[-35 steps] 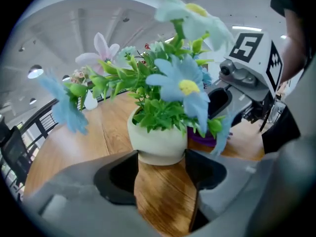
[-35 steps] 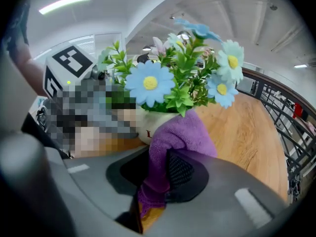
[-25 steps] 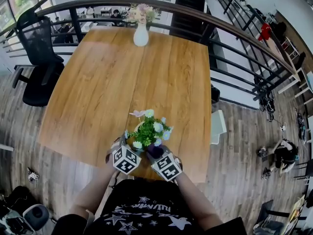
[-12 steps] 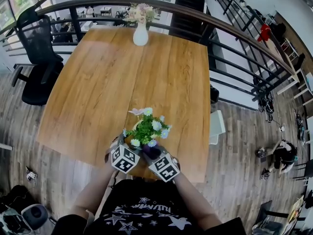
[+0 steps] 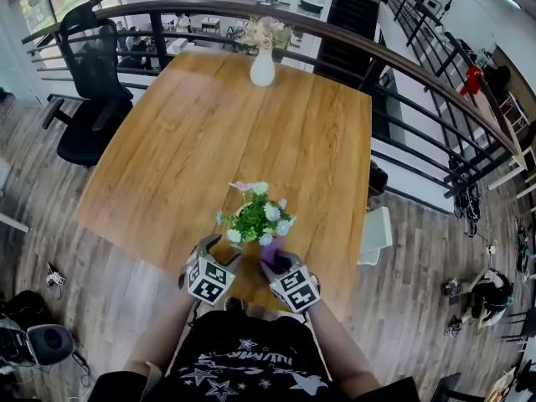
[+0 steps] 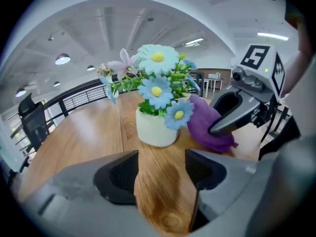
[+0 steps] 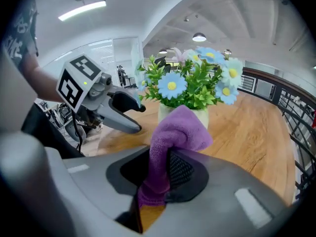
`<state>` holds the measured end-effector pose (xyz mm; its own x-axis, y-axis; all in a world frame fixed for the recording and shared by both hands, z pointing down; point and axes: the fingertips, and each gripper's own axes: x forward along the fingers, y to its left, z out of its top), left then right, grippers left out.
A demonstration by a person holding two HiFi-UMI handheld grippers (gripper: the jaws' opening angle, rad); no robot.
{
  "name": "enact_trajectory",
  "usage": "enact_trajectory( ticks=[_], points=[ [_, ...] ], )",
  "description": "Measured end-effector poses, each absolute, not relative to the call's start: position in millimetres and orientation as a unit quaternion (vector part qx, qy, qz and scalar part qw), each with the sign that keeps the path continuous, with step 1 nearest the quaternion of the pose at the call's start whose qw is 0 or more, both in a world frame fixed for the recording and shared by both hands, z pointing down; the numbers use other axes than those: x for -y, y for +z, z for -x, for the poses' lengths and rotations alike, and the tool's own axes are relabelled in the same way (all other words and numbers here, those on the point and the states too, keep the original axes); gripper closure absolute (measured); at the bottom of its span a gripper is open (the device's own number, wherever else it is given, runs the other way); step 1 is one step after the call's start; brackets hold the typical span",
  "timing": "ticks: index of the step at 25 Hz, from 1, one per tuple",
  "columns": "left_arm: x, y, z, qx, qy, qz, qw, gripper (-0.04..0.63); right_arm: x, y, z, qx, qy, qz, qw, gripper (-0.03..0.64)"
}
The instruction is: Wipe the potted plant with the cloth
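Observation:
The potted plant (image 5: 255, 216) has a white pot (image 6: 155, 127), green leaves and blue and white flowers, and stands near the table's front edge. My left gripper (image 5: 219, 251) hangs just left of the pot and nearer to me. Its jaws (image 6: 162, 174) are open, with only bare wood between them. My right gripper (image 5: 273, 263) is shut on a purple cloth (image 7: 175, 132). The cloth (image 6: 210, 127) bulges out against the pot's right side and hides part of the pot (image 7: 210, 113) in the right gripper view.
The wooden table (image 5: 209, 141) stretches away from me. A white vase of flowers (image 5: 262, 65) stands at its far edge. A black office chair (image 5: 92, 82) is at the left and a dark curved railing (image 5: 402, 65) runs behind. The table's front edge lies just below both grippers.
Both grippers have drawn back a little toward me from the pot, and the left one has rolled slightly. The cloth stays in the right gripper. The head view has shifted.

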<state>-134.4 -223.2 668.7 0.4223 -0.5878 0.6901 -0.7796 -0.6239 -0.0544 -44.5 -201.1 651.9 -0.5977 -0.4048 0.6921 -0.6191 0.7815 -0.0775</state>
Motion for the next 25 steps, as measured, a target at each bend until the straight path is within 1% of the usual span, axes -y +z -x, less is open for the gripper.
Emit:
enact_trajectory(
  ticks=[11,20,21,25],
  points=[
    [152,655,107,0.497,0.306,-0.789,0.191,0.287,166,635,-8,0.898,0.135,-0.255,0.331,0.531],
    [95,631,62,0.550,0.259,-0.770,0.197,0.289,114,625,-51,0.913,0.119,-0.209,0.330,0.531],
    [89,630,57,0.555,0.256,-0.767,0.196,0.314,108,623,-55,0.915,0.117,-0.204,0.329,0.531],
    [61,620,36,0.570,0.252,-0.759,0.189,0.338,82,615,-76,0.922,0.111,-0.182,0.323,0.531]
  ],
)
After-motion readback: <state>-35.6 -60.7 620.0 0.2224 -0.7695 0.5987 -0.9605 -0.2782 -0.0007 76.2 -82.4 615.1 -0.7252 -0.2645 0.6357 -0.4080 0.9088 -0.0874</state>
